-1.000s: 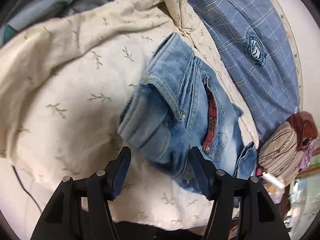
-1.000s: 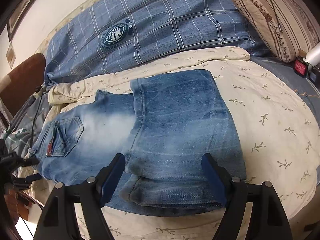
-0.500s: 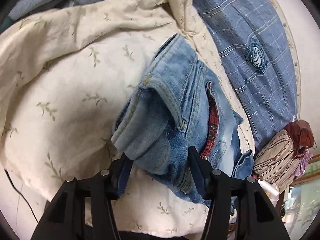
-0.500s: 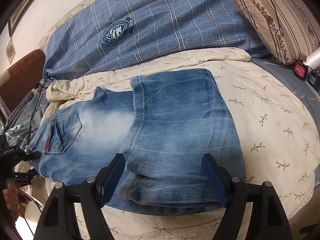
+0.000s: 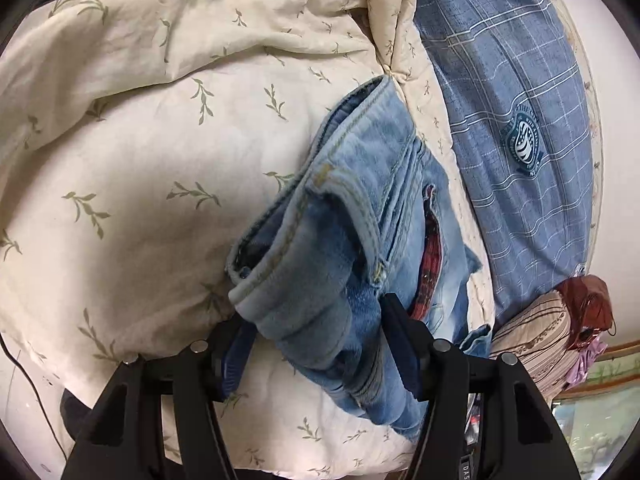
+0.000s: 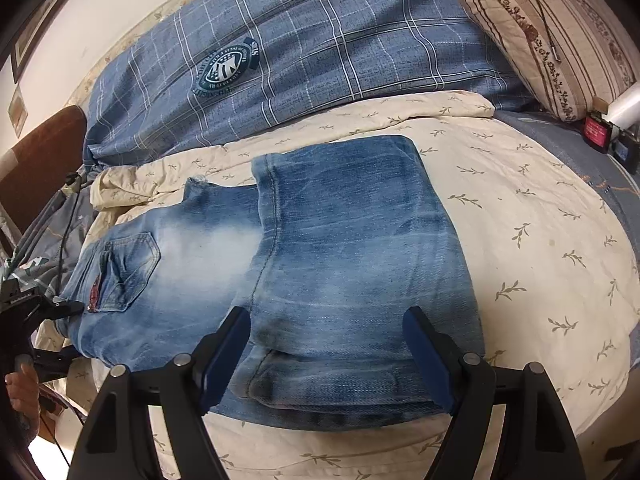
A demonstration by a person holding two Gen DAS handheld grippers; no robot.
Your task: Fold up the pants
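Observation:
Light blue denim pants (image 6: 320,248) lie on a cream leaf-print blanket (image 6: 540,220), the legs folded back over the seat. In the left wrist view the waistband end (image 5: 340,264) bulges up between my left gripper's (image 5: 316,332) two fingers, which stand on either side of the denim bunch, apart. My right gripper (image 6: 326,344) is open over the folded leg hems (image 6: 328,388), its fingers straddling them without pinching. The left gripper also shows at the far left of the right wrist view (image 6: 36,304), at the waistband.
A blue plaid duvet with a round badge (image 6: 312,48) lies behind the pants. A striped beige pillow (image 6: 552,28) sits at the back right. A brown headboard (image 6: 36,156) and grey bedding are at the left. Small items (image 6: 600,128) stand at the right.
My left gripper has moved forward onto the waistband, and the denim now bunches up between its fingers. My right gripper has stayed over the hems, open.

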